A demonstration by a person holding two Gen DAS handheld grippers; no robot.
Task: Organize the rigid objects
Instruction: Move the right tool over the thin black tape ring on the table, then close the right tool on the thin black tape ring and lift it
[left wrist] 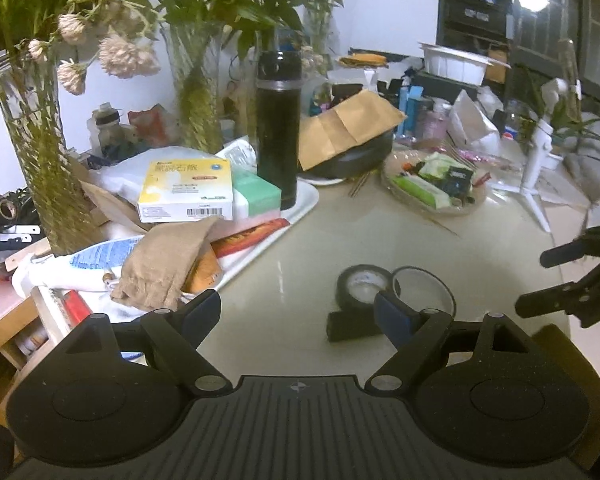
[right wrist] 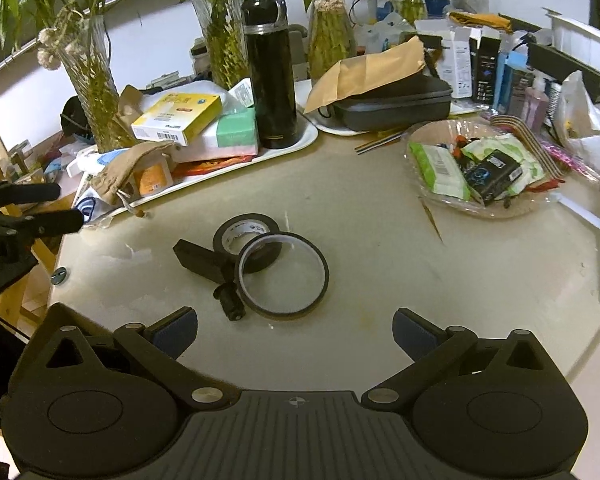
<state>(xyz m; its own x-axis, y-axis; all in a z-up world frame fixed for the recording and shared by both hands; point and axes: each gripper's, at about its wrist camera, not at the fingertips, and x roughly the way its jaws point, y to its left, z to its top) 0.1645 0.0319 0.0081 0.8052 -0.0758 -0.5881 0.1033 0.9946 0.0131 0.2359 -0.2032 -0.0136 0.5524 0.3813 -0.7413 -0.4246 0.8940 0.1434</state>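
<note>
1. Black left tongs (left wrist: 296, 308) hang spread wide and empty over the pale desk (left wrist: 300, 240).
2. Right tongs (right wrist: 295, 330) gape likewise, holding nothing.
3. Just ahead lie a black tape roll (right wrist: 247, 236), a thin wide tape ring (right wrist: 283, 274) leaning on it, and a black bracket (right wrist: 204, 260), all touching.
4. Farther back stands a black thermos (right wrist: 270, 76) on a white tray (right wrist: 300, 140).

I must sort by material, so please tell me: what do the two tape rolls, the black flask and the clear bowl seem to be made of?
Thick roll: looks like matte black vinyl tape on a white printed core. Thin ring: narrow dark film tape, slightly glossy, probably. Flask: glossy black coated metal, judging by its silver neck band. Bowl: transparent plastic or glass; the look leaves that open.
</note>
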